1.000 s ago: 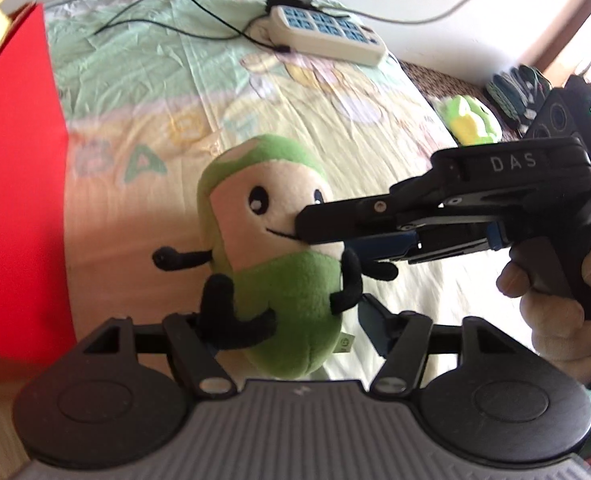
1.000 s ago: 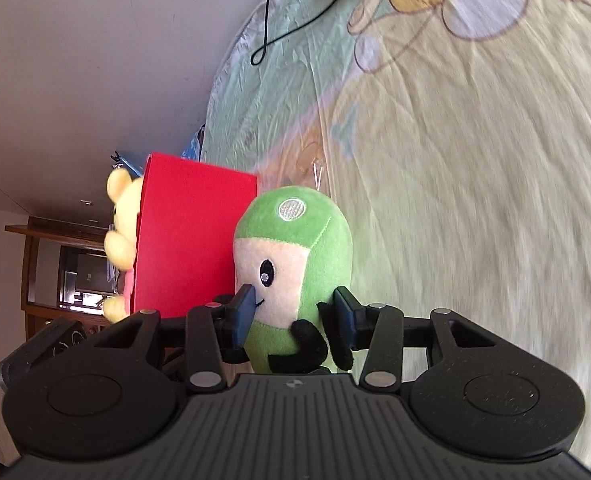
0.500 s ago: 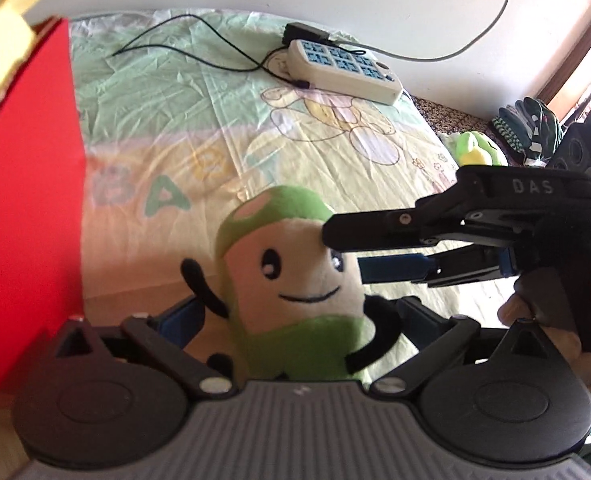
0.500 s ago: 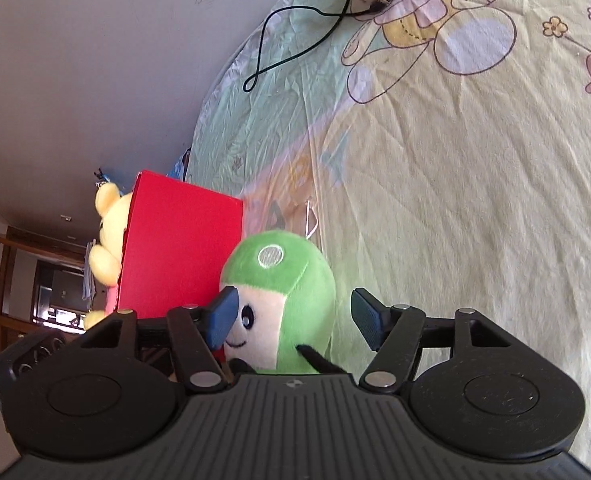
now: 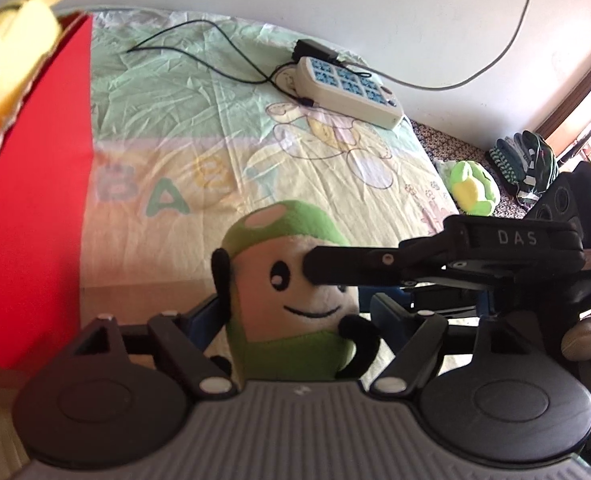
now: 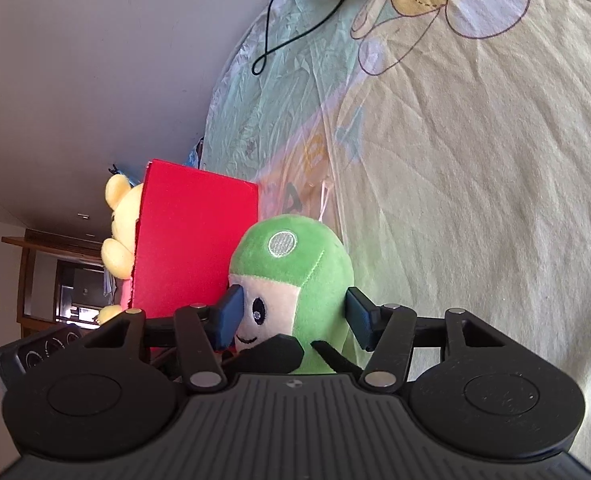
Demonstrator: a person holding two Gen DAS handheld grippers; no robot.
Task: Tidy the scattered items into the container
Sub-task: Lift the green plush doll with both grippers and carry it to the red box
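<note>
The bed (image 5: 255, 152) carries a red box (image 6: 191, 240), with a yellow plush (image 6: 121, 224) at its far side. Just beside the box stands the green plush (image 6: 295, 276), long axis upright. Both sets of tongs straddle it: the left tongs (image 5: 291, 316) and the right tongs (image 6: 291, 316) are closing around it, neither visibly clamped, the left nearer the box.
</note>
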